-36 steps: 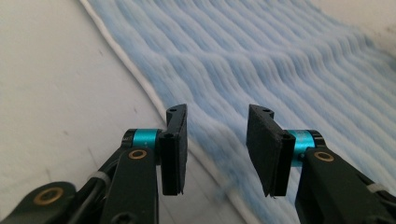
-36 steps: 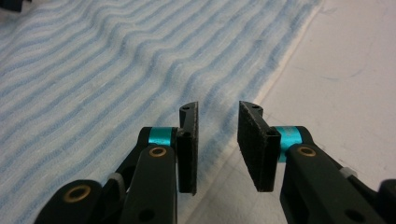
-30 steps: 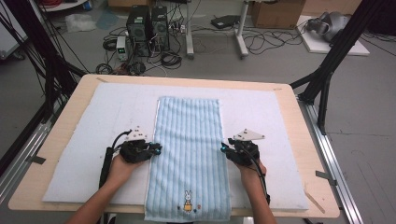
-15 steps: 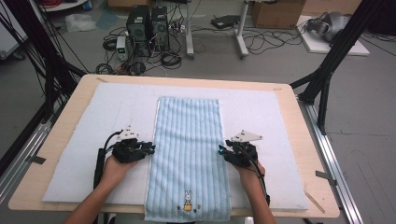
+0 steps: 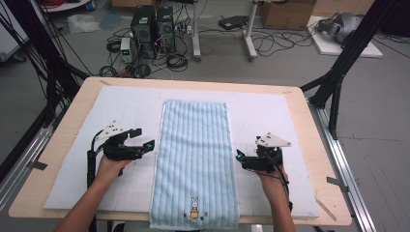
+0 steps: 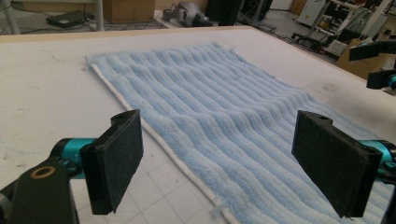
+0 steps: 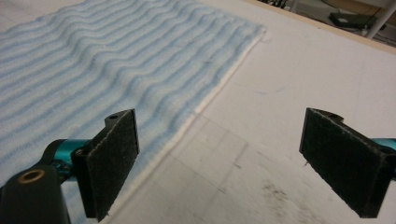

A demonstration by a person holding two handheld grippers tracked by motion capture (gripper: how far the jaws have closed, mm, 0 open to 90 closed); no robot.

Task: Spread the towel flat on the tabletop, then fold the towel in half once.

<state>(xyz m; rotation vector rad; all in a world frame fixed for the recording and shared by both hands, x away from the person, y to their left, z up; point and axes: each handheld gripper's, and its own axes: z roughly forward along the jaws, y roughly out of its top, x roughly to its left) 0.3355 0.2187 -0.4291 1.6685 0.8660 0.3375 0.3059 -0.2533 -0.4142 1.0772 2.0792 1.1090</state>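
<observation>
Two grippers are in my hands, one at each long side of the blue towel [image 5: 195, 159]. The towel lies flat along the middle of the white mat [image 5: 261, 113] on the desk [image 5: 316, 164], and its near end with a small rabbit picture [image 5: 194, 209] hangs a little over the desk edge.

My left gripper [image 5: 149, 145] is just beside the left edge of the towel. Its fingers [image 6: 114, 163] are spread wide, and they hold nothing; the white hem of the towel runs between them in the left gripper view.

My right gripper [image 5: 239, 156] is near the right edge of the towel. Its fingers [image 7: 109, 161] are also spread wide and empty, above the hem and the bare mat.
</observation>
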